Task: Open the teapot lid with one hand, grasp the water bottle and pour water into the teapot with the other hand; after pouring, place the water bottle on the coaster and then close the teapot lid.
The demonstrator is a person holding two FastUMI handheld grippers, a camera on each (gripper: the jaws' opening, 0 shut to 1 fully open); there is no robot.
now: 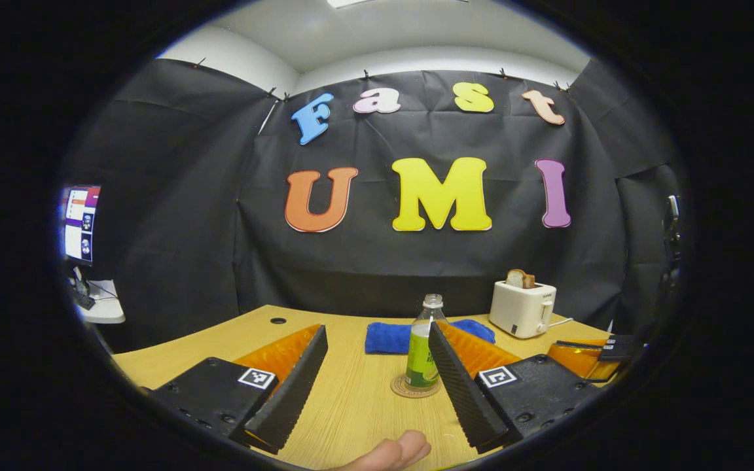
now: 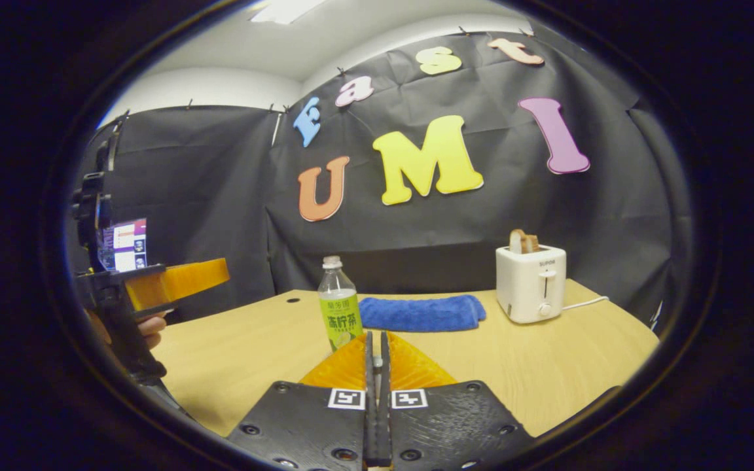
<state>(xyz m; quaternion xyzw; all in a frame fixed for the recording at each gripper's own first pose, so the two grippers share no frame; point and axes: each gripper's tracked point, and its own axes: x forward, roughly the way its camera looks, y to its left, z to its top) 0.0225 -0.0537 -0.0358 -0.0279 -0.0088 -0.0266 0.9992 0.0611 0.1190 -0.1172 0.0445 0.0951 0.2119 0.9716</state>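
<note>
Water bottle: upright on coaster, mid-table, capped.
Coaster: round, under bottle base, bare wood on all sides.
Left gripper: spread wide, gripping nothing; bottle at 1 o'clock, just beside one finger.
Right gripper: closed, fingers together, empty; bottle at 11 o'clock.
Blue towel: flat behind bottle.
Toaster: 2 o'clock, near far edge.
Table: open wood left of bottle.

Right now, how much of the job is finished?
The water bottle stands upright on the coaster, so either placing is done or nothing has begun. The left gripper is open and empty; the right gripper is shut on nothing. I cannot see a teapot, so the lid's state is unknown.
</note>
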